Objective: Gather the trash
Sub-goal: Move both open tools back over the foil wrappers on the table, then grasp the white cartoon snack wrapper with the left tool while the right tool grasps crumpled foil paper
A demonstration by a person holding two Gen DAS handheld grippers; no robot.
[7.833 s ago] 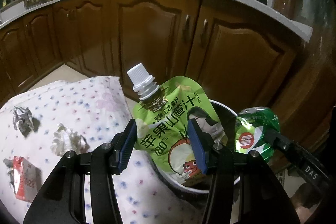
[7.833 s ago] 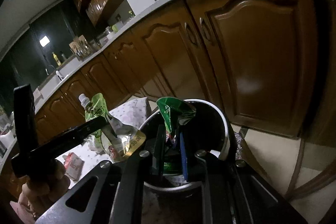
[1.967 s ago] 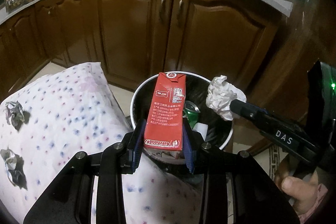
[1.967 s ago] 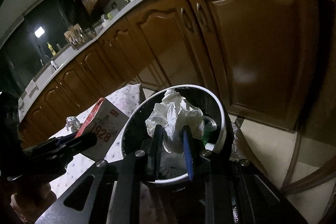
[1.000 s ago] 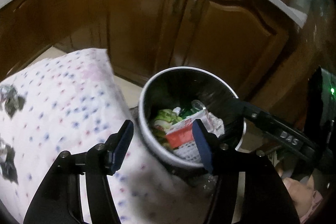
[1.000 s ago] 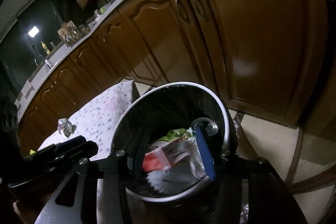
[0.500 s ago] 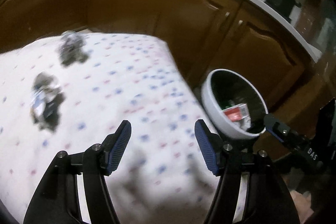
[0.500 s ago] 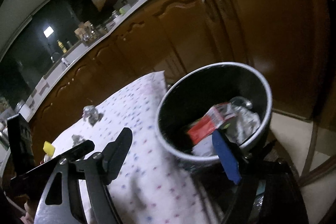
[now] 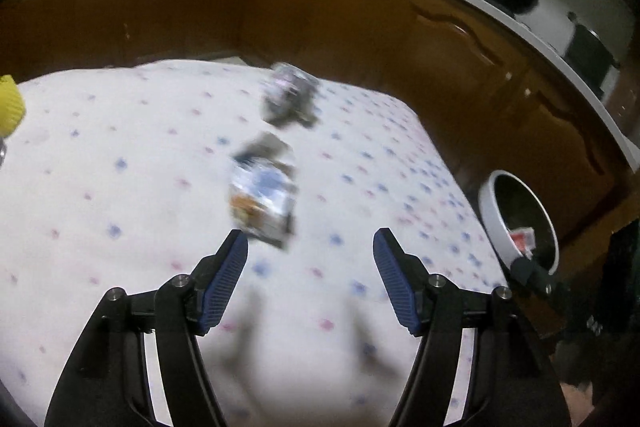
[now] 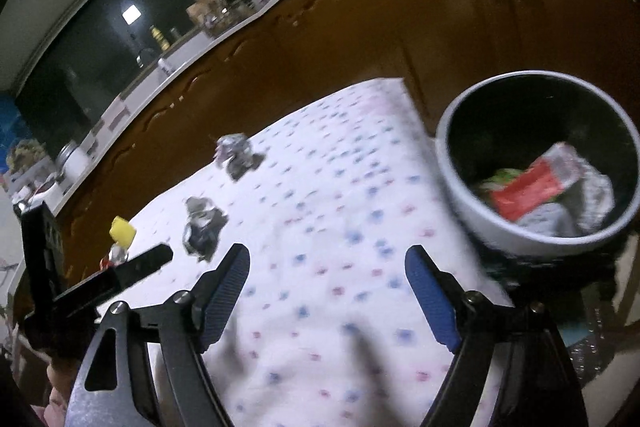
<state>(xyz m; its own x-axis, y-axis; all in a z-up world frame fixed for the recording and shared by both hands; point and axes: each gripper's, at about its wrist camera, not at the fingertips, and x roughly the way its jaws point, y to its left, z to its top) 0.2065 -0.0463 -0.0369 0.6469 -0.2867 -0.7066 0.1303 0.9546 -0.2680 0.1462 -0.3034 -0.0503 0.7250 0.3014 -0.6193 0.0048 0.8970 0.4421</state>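
Two wrappers (image 9: 262, 203) (image 9: 290, 101) lie uncollected ahead of the empty, widening left claw (image 9: 310, 281); a yellow-capped item (image 10: 122, 233) too. Right claw (image 10: 326, 293) gapes empty. The bin (image 10: 452, 163), right of both claws, already holds trash.

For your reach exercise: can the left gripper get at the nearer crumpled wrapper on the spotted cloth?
Probably yes: the left gripper, jaws opening and empty, faces the nearer crumpled wrapper with only bare spotted cloth between.
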